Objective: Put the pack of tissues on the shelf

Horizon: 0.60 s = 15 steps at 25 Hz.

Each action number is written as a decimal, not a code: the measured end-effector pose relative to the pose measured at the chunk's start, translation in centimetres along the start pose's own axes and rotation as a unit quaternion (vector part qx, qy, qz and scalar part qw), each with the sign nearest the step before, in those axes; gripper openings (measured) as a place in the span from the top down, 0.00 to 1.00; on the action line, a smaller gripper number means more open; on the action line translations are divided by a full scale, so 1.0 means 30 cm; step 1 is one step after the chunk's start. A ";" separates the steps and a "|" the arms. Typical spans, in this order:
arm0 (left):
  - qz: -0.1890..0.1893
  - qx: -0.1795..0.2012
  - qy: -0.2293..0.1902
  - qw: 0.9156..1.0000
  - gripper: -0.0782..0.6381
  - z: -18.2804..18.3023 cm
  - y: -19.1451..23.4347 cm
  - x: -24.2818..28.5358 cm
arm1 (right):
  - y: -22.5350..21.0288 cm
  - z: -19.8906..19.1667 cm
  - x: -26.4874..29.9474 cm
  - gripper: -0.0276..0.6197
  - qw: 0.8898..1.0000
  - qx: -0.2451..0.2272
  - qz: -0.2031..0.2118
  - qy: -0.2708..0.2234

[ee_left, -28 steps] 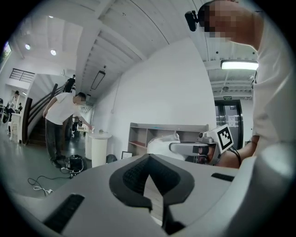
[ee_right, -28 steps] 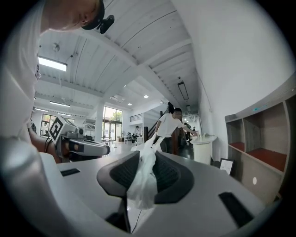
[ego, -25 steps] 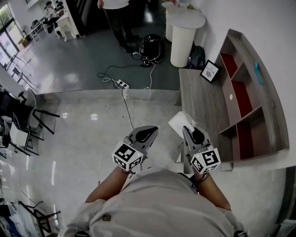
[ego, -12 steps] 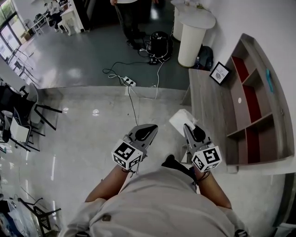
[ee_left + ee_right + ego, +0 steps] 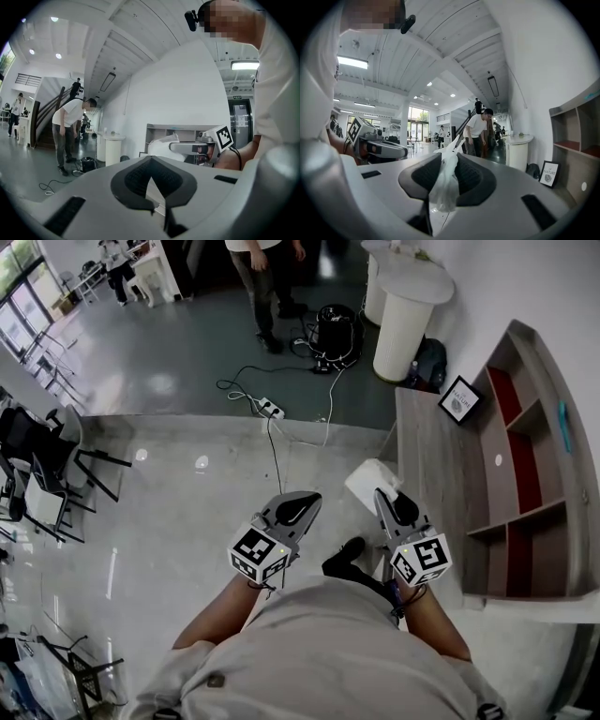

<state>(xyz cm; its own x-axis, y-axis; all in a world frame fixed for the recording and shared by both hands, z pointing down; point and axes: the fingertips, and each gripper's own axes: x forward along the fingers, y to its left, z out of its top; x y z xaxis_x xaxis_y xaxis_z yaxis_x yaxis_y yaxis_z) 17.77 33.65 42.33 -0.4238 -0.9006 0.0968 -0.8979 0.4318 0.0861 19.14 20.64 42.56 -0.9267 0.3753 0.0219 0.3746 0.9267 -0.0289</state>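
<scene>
The pack of tissues [image 5: 367, 483], white in thin clear plastic, hangs in front of my right gripper [image 5: 385, 497], which is shut on its wrapper. In the right gripper view the crumpled plastic [image 5: 445, 183] is pinched between the dark pads. The shelf [image 5: 531, 451] is a grey unit with red-backed compartments against the right wall, beyond a low wooden bench [image 5: 424, 460]. My left gripper [image 5: 298, 503] is held level beside the right one at waist height, shut with nothing in it. The left gripper view shows its pads [image 5: 133, 180] together and the pack [image 5: 162, 142] off to the right.
A framed picture [image 5: 461, 398] leans on the bench's far end. A white round pedestal table [image 5: 405, 322] stands past it. A power strip with cables [image 5: 271, 409] lies on the floor ahead. A person [image 5: 265, 273] stands farther off. Black chairs [image 5: 47, 465] are at the left.
The whole scene has slid right and down in the head view, and the shelf and bench sit nearer. A dark shoe now shows between the grippers. Both grippers keep their pose.
</scene>
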 end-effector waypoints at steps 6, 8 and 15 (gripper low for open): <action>-0.006 0.000 0.005 1.000 0.87 0.032 0.113 0.200 | -0.188 0.013 0.115 0.80 1.000 0.004 -0.008 -0.003; -0.011 0.003 0.007 1.000 0.87 0.046 0.145 0.285 | -0.268 0.019 0.148 0.80 1.000 0.005 -0.013 -0.005; -0.046 0.010 0.017 0.999 0.87 0.111 0.215 0.623 | -0.576 0.049 0.207 0.80 0.999 0.013 -0.050 -0.010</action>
<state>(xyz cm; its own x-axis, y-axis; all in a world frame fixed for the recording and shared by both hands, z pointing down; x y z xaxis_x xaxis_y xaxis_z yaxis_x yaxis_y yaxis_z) 3.66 19.44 41.38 -0.3344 -0.9343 0.1232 -0.9355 0.3449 0.0766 6.88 6.93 41.72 -0.9596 0.2812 0.0067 0.2804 0.9584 -0.0531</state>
